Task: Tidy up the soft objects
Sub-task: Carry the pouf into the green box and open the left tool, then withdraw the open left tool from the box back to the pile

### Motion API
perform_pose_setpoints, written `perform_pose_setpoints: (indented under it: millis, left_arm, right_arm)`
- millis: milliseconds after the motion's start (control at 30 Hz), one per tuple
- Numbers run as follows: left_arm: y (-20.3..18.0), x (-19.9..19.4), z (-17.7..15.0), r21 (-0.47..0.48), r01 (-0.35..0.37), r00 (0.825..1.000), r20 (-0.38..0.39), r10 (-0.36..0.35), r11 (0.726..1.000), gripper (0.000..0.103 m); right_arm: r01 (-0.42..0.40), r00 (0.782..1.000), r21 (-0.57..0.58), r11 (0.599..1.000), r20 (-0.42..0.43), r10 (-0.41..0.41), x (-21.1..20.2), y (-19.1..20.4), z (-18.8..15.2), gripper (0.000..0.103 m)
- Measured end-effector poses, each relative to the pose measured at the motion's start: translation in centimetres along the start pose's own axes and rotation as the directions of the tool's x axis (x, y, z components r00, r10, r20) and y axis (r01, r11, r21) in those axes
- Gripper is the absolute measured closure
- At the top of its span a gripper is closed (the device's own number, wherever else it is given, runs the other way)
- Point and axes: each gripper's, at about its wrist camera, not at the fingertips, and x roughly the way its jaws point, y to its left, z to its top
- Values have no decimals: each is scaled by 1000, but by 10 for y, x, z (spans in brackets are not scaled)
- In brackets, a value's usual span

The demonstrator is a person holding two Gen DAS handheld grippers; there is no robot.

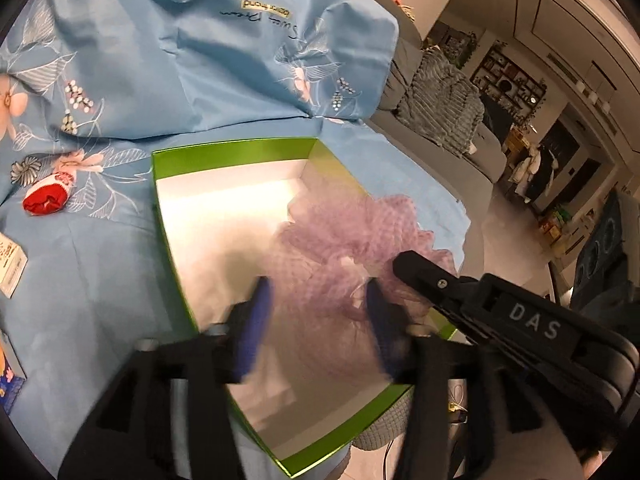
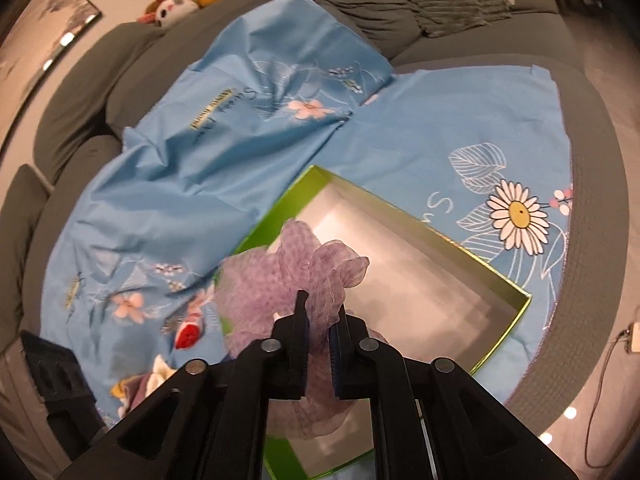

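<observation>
Left wrist view: the left tool [image 1: 318, 300], blurred, seems spread wide around the purple mesh bath pouf [image 1: 340, 240] over the green box [image 1: 232, 152]; a red sock ball [image 1: 46, 198] lies outside on the blue sheet [image 1: 100, 260].

Right wrist view: the right tool [image 2: 320, 320] pinches the pouf [image 2: 312, 272] narrowly above the box [image 2: 440, 236], otherwise empty, so most sorting remains.

Black fingers [image 2: 297, 320], blue pads [image 1: 256, 320]

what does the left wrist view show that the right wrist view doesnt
Only the left wrist view shows the open left gripper with blue pads and a white carton at the frame's edge.

Only the right wrist view shows the large white daisy print and the framed pictures on the wall.

Both show the right gripper shut on the purple mesh bath pouf, the green-rimmed box, and the blue floral sheet.
</observation>
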Motion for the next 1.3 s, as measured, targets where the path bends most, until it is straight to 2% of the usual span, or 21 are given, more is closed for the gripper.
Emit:
perform_pose_setpoints:
  millis: [33, 100, 167, 233, 400, 500, 567, 700, 733, 800, 933, 1033, 1200, 1267, 1300]
  left_arm:
    - [2, -2, 0, -4, -3, 1000, 8, 3, 1000, 34]
    - [8, -11, -1, -15, -16, 1000, 24, 17, 1000, 30]
    - [18, -23, -2, -37, -28, 999, 45, 30, 999, 29]
    - [30, -37, -5, -57, -52, 996, 65, 56, 997, 25]
    - [66, -80, -18, -108, -139, 983, 109, 151, 984, 23]
    - [93, -111, -33, -137, -212, 964, 132, 230, 968, 22]
    - [116, -132, -47, -171, -270, 945, 142, 295, 947, 21]
    - [165, -173, -75, -274, -356, 906, 133, 402, 893, 21]
    - [174, -180, -80, -289, -368, 899, 131, 417, 884, 21]
    - [195, -199, -94, -340, -404, 875, 125, 467, 849, 21]
    - [223, -223, -114, -396, -430, 854, 113, 507, 812, 21]
    - [239, -234, -126, -430, -450, 838, 99, 536, 782, 21]
    - [256, -241, -135, -459, -460, 827, 92, 555, 760, 21]
    - [263, -243, -141, -476, -450, 829, 91, 551, 756, 21]
    - [266, -243, -143, -491, -453, 823, 90, 560, 744, 21]
  right_arm:
    - [10, 1000, -2, 1000, 1, -10, -1, -2, 0, 92]
    - [57, 998, -11, 998, 22, -57, -2, -3, 1, 78]
    - [103, 993, -18, 994, 52, -102, -6, -2, -1, 36]
    - [128, 988, -35, 991, 90, -124, -9, 2, -3, 22]
    - [172, 983, -141, 975, 93, -160, -1, 28, -12, 22]
    - [216, 976, -196, 957, 77, -204, 14, 45, -20, 22]
    - [273, 962, -262, 925, 67, -265, 27, 62, -31, 22]
    - [339, 940, -350, 873, 99, -325, 42, 87, -49, 22]
    - [376, 926, -376, 847, 119, -358, 48, 93, -55, 22]
    - [422, 906, -393, 817, 138, -401, 55, 100, -60, 22]
    - [451, 886, -404, 796, 97, -453, 74, 101, -70, 22]
    - [505, 860, -403, 763, 158, -485, 71, 106, -75, 22]
    - [517, 853, -442, 733, 197, -483, 70, 119, -86, 22]
    - [493, 867, -468, 733, 189, -462, 70, 126, -91, 22]
    - [476, 876, -485, 734, 182, -447, 68, 130, -95, 22]
